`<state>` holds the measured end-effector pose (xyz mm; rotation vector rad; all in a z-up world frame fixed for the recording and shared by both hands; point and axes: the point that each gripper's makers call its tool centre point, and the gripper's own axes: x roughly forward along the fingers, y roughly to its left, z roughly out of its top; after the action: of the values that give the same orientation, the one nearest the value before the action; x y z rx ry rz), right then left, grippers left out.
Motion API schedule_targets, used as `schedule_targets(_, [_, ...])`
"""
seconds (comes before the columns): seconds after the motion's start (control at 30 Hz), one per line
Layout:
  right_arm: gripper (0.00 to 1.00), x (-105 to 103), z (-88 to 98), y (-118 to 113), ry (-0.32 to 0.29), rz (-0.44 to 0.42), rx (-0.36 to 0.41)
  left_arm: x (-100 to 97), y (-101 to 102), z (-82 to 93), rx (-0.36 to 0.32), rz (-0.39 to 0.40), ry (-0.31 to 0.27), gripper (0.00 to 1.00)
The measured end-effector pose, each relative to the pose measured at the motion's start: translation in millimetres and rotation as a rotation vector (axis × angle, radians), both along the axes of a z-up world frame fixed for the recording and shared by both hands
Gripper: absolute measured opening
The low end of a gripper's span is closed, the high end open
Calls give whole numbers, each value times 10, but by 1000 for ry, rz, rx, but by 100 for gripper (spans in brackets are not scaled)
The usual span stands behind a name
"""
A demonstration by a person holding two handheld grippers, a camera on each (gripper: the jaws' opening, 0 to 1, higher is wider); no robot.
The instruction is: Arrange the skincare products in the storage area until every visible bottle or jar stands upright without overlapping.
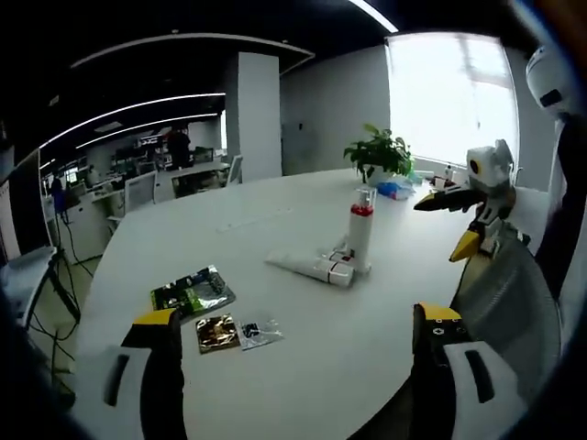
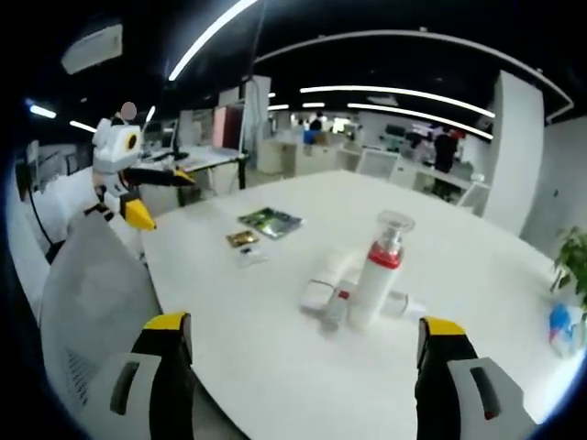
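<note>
White table; both hand-held grippers hover apart, jaws spread, pump bottle upright.

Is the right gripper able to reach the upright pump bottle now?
Probably yes. The right gripper is open and the pump bottle stands ahead between its jaws, with bare table between. The tubes lying at its base may crowd the grasp.
</note>
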<state>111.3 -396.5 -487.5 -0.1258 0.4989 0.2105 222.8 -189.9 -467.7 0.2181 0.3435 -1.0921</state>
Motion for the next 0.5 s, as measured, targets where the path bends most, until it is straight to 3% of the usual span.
schedule_targets(0.5, [100, -11, -69, -1, 25, -6, -6, 1, 4, -85, -34, 22, 30, 99])
